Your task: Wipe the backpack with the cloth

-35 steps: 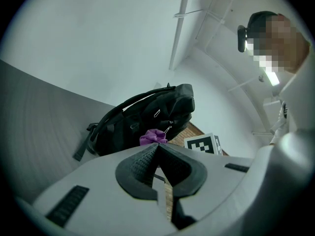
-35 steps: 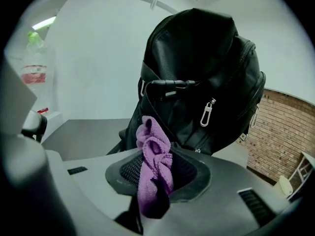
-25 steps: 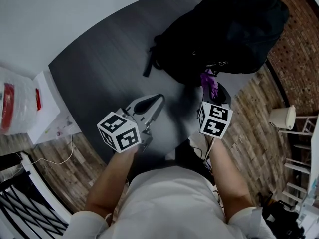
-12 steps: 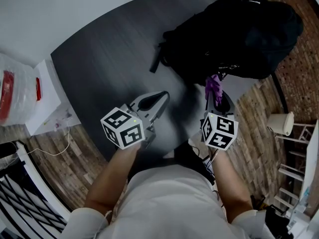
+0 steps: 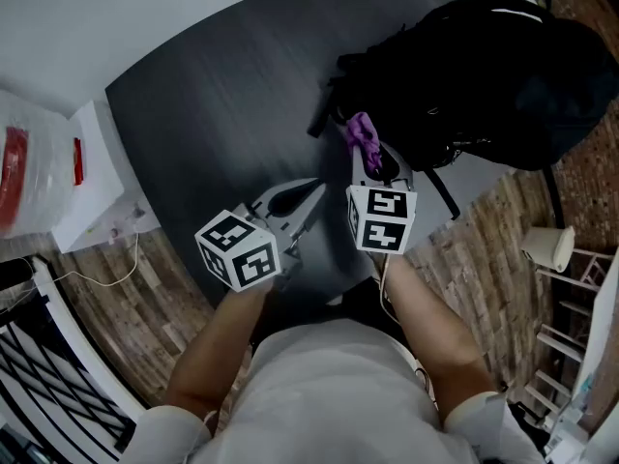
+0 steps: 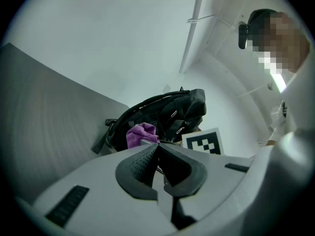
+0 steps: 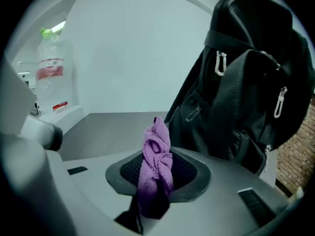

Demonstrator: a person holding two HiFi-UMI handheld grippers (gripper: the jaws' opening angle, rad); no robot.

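A black backpack [image 5: 474,75] lies on the dark round table [image 5: 222,124], at its far right; it also fills the right of the right gripper view [image 7: 246,92] and stands beyond the jaws in the left gripper view [image 6: 162,117]. My right gripper [image 5: 369,155] is shut on a bunched purple cloth [image 5: 364,133], which sticks up between the jaws [image 7: 156,166] just short of the backpack's near left side. The left gripper [image 5: 311,193] hovers over the table to the left of it, shut with nothing held [image 6: 158,149].
A white box [image 5: 82,201] with a clear plastic bag [image 5: 24,177] sits left of the table. A clear bottle [image 7: 51,68] with a red label stands at the far left of the right gripper view. Brick-patterned floor and a white cup [image 5: 548,247] lie to the right.
The right gripper with the purple cloth has swung left and forward, from the backpack's near right side to its near left side. The left gripper has shifted only slightly.
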